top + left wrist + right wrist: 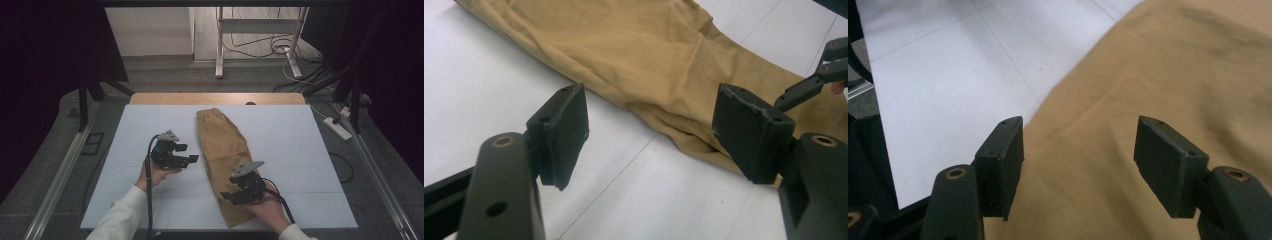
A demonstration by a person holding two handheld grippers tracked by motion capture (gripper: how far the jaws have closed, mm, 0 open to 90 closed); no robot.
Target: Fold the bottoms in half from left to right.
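Creased tan cloth shorts (225, 155), smooth white table (140, 130), elastic waistband

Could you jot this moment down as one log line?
left hand-held gripper: open, beside trousers | right hand-held gripper: open, over trousers' near end

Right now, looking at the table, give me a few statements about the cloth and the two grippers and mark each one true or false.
1. The tan garment lies on the white table top. True.
2. The left gripper is clamped on the garment. False: its jaws stand open over bare table, beside the cloth's edge.
3. The right gripper is over the garment's near end. True.
4. The right gripper's jaws are shut. False: they stand apart, with cloth below them and nothing pinched.
5. The garment is blue. False: it is tan.
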